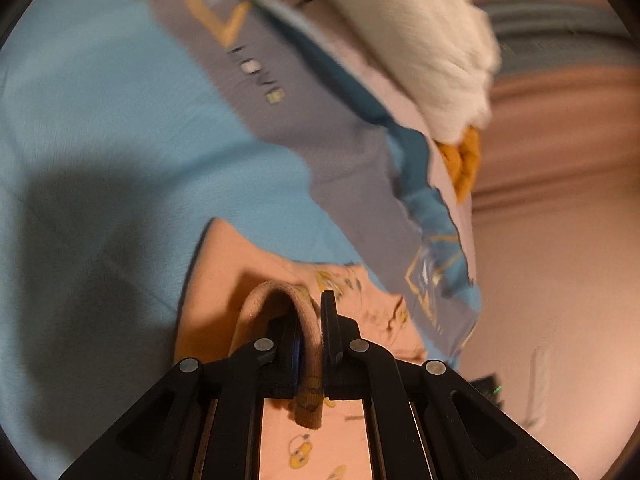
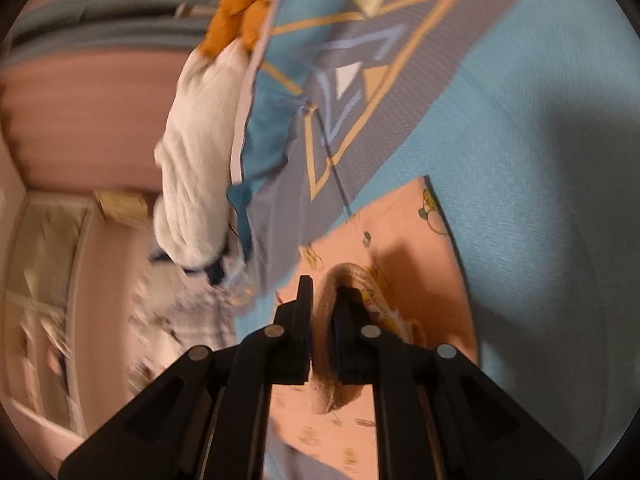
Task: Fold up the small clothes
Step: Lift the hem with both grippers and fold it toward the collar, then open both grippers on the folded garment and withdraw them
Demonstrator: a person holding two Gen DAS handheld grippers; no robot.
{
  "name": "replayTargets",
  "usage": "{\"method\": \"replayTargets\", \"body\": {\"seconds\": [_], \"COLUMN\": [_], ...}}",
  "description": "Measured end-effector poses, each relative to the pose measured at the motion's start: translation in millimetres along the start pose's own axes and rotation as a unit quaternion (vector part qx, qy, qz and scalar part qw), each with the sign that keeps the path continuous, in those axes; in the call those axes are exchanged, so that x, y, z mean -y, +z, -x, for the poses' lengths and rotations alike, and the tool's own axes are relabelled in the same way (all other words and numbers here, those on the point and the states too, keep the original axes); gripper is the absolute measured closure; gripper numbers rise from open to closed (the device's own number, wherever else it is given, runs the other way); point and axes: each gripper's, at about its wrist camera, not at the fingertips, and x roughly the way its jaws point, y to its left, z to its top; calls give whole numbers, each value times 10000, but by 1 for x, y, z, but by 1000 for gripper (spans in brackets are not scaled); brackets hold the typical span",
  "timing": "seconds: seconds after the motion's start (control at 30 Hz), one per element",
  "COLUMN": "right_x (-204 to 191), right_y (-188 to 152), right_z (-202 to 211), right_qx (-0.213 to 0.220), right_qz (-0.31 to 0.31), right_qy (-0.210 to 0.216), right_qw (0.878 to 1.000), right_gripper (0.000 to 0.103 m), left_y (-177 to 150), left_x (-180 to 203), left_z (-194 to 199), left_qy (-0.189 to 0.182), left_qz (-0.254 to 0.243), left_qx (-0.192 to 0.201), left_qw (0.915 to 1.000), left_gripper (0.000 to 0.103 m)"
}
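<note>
A small peach garment with yellow cartoon prints (image 1: 224, 276) lies on a blue bedsheet (image 1: 100, 120). My left gripper (image 1: 310, 320) is shut on a ribbed hem of the garment, which loops up between the fingers. In the right wrist view the same peach garment (image 2: 416, 232) lies on the blue sheet (image 2: 540, 160), and my right gripper (image 2: 324, 300) is shut on another ribbed hem of it. Both views are motion-blurred.
A grey band with gold and blue triangle prints (image 2: 352, 92) crosses the sheet. A white and orange plush toy (image 2: 196, 152) lies at the bed edge, also in the left wrist view (image 1: 432, 52). Pink floor and furniture lie beyond (image 2: 80, 92).
</note>
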Motion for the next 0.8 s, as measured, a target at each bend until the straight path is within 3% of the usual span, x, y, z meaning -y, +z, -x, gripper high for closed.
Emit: {"method": "replayTargets", "body": {"seconds": [0.07,0.13,0.2,0.27,0.37,0.43,0.47,0.5,0.53,0.63,0.67,0.73,0.8], "right_x": [6,14,19,20,7,-5,-9,-13,-20,-40,-50,-66,-84], "right_y": [5,10,12,16,19,20,21,20,19,7,0,-20,-41], "right_z": [-4,-7,-4,2,16,27,31,35,39,41,39,30,14], "right_qx": [18,96,280,431,742,933,976,1011,995,671,504,214,-12], "right_qz": [-358,-728,-1042,-1225,-929,-574,-456,-348,-141,697,1080,1906,2806], "right_qy": [54,49,210,608,924,990,956,884,747,126,-99,-570,-1210], "right_qw": [9993,9973,9939,9897,9886,9890,9896,9903,9921,9952,9928,9798,9522], "right_gripper": [91,83,65,57,55,51,51,51,51,51,55,70,86], "left_y": [6,11,15,18,22,25,27,27,27,18,9,-12,-32], "left_x": [-12,-20,-17,-14,-11,-7,-7,-8,-7,9,23,44,59], "left_z": [-6,-7,-4,4,18,29,37,45,50,64,66,61,48], "left_qy": [-166,-216,-163,-206,-231,-48,40,71,86,437,615,728,727], "left_qz": [661,975,913,787,626,486,437,407,345,-409,-924,-1708,-2281], "left_qx": [-14,0,93,186,346,599,695,774,815,771,673,368,-13], "left_qw": [9977,9950,9956,9965,9972,9970,9966,9961,9960,9952,9915,9819,9709], "left_gripper": [102,102,102,102,102,90,74,66,66,66,66,66,66]}}
